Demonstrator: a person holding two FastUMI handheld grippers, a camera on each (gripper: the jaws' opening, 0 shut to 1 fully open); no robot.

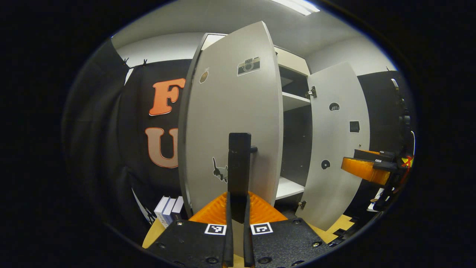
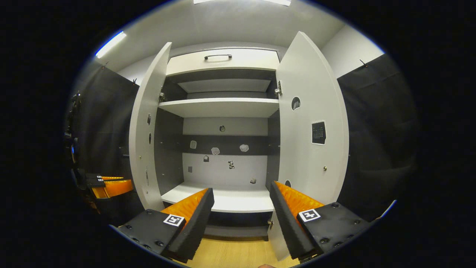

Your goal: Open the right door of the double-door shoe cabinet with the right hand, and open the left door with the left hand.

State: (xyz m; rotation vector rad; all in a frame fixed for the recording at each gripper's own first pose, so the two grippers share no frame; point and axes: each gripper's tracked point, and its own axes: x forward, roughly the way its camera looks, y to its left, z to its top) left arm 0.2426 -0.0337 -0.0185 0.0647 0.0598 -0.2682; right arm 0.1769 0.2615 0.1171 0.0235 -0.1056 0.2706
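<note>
Shoe cabinet (image 2: 223, 108) open; left gripper (image 1: 238, 149) perhaps gripping.

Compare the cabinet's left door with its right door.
The left door has the left gripper closed on its knob; the right door hangs free, with the right gripper open before the shelves. In the left gripper view, the left door shows its sticker-covered front, the right door its inner face. Both stand open.
</note>
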